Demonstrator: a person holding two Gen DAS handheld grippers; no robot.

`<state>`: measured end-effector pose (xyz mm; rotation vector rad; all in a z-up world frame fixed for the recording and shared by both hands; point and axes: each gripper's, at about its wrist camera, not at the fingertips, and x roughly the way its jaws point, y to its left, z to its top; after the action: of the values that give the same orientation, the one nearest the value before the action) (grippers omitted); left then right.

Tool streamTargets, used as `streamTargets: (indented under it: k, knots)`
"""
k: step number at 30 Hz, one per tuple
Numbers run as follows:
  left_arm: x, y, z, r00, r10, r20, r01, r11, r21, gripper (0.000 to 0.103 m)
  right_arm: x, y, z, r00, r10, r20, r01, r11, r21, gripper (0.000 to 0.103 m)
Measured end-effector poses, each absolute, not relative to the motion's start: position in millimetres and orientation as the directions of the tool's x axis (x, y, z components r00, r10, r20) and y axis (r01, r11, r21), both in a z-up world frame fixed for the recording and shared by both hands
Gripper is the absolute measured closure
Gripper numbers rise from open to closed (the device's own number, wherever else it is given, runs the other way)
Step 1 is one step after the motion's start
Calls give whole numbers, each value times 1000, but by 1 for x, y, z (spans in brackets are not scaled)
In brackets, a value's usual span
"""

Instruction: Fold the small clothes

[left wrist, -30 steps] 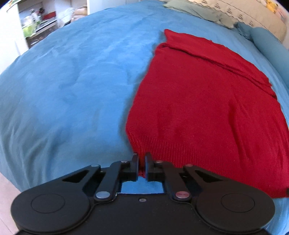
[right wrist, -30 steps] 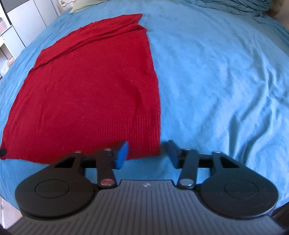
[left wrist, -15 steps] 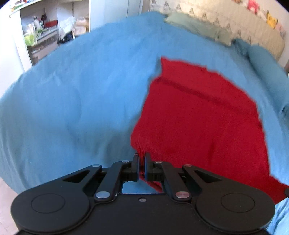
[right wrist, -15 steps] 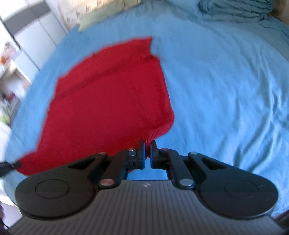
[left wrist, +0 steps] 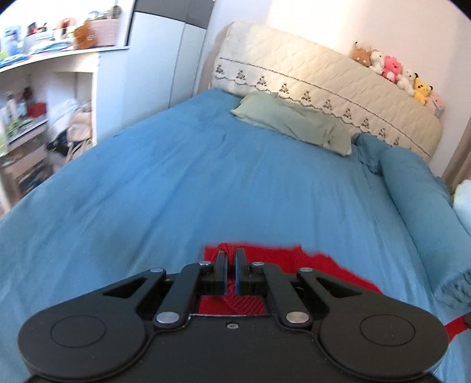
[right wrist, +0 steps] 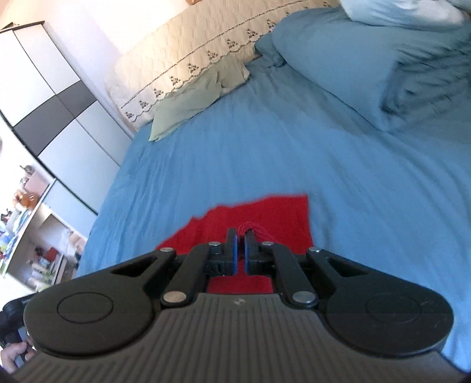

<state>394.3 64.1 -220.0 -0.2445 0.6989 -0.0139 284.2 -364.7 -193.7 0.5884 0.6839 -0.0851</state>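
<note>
Both claws pinching red knit over blue bed.
Left claw (left wrist: 231, 272) and right claw (right wrist: 240, 253) each clamped tight on red garment (right wrist: 265, 218); bed (left wrist: 206, 182).

Left claw (left wrist: 231, 265) pinches the red knit garment (left wrist: 321, 265); blue bedspread (left wrist: 206, 182) beyond.

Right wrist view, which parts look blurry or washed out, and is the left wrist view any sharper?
Right wrist view: the folded blue bedding at upper right is smeared, the wall above the headboard is blown out, the red sweater has soft edges. Left wrist view: no sharper; the shelves at left are streaked, the sweater's far edge is fuzzy, and the fisheye bows the bed.
</note>
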Motion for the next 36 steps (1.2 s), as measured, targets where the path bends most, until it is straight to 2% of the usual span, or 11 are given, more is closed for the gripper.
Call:
streamTargets:
  k: [8, 17, 18, 19, 20, 21, 22, 23, 29, 35, 36]
  knots:
    - [537, 41, -312, 725, -60, -686, -122, 969, -213, 99, 444, -382, -295, 754, 57, -654, 303, 854, 424, 83]
    - [579, 36, -357, 675, -39, -736, -120, 980, -162, 97, 503, -400, -353, 716, 51, -696, 313, 867, 386, 83]
    - [582, 34, -357, 675, -38, -737, -116, 981, -157, 92, 508, -399, -355, 711, 44, -702, 304, 881, 362, 80]
    - [582, 34, -354, 680, -37, -732, -113, 981, -155, 68, 511, -398, -356, 709, 37, -704, 296, 890, 346, 79]
    - [583, 35, -352, 686, -28, -728, -117, 982, -148, 50, 513, -396, -356, 707, 20, -707, 297, 899, 323, 65]
    - [578, 36, -347, 702, -12, -712, -122, 983, -137, 20, 513, -393, -355, 705, 9, -709, 296, 905, 306, 35]
    - [571, 37, -343, 723, 0, -691, -122, 984, -127, 7, 508, -389, -352, 710, -5, -705, 291, 912, 287, 26]
    - [564, 39, -338, 744, 8, -668, -113, 987, -114, 6, 503, -385, -349, 729, -23, -684, 278, 923, 266, 22]
    - [535, 35, -340, 736, -25, -676, -5, 999, -42, 7, 483, -360, -348, 717, -28, -697, 159, 979, 124, 26]
    - [519, 29, -358, 716, -27, -698, 44, 999, 7, 7, 504, -345, -370, 697, -30, -717, 85, 996, 41, 49]
    - [519, 29, -361, 711, -28, -702, 42, 999, 3, 7, 511, -341, -374, 690, -38, -723, 74, 997, 18, 49]
